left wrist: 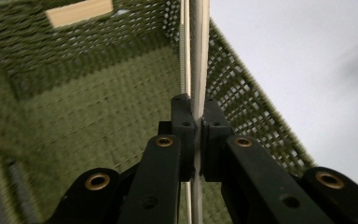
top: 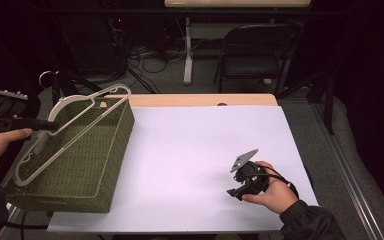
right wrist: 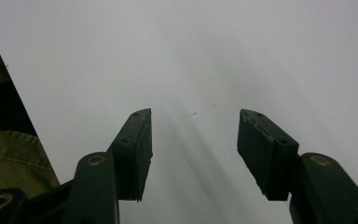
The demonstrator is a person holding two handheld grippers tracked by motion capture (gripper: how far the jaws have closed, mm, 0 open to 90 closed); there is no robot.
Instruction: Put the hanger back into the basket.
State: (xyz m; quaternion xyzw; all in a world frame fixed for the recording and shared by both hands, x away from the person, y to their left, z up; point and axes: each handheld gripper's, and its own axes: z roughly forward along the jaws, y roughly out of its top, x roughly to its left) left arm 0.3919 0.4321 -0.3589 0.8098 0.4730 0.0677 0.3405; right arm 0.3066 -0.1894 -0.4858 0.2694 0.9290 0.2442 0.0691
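Note:
A white clothes hanger [top: 72,99] is tilted over a green woven basket [top: 115,145] at the table's left end. My left gripper [top: 54,126] comes in from the left and is shut on the hanger's upper arm. In the left gripper view the hanger's thin white bar [left wrist: 198,46] runs straight up between the pressed pads of that gripper [left wrist: 198,119], with the basket's inside [left wrist: 98,107] below. My right gripper [top: 234,192] rests in a hand on the white table top [top: 190,145] at the front right. Its jaws [right wrist: 193,140] stand wide open over bare white surface [right wrist: 191,56].
A strip of wooden table edge [top: 205,100] shows beyond the white cover. A black folding chair [top: 257,50] and floor cables stand behind the table. Olive fabric [right wrist: 0,154] lies at the left edge of the right gripper view.

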